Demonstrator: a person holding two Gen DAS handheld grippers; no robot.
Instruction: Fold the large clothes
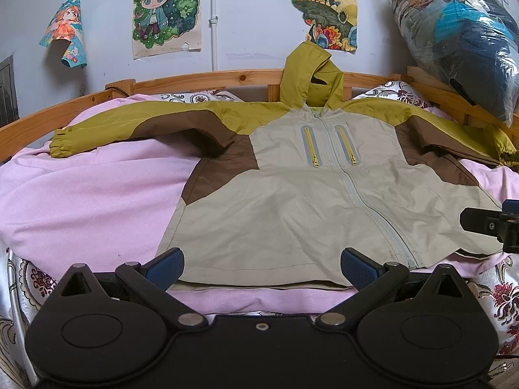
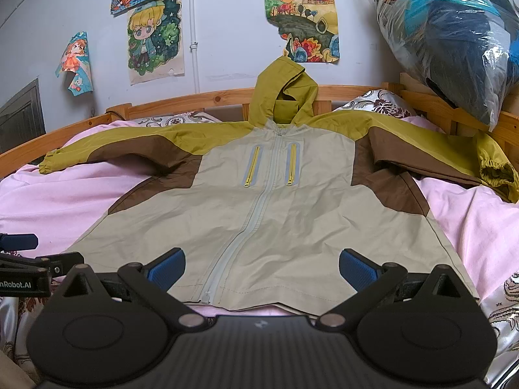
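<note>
Showing jacket (image 1: 292, 201) flat, left cuff (image 1: 61, 142) left-view only, jaws apart

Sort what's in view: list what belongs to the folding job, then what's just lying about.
For the job: jacket, left gripper, right gripper, both open.

Lying about: pink sheet, bagged clothes, wall drawings, patterned pillow, wooden bed frame.

L gripper (image 1: 262, 267) jaws wide apart | R gripper (image 2: 262, 267) same, side by side
</note>
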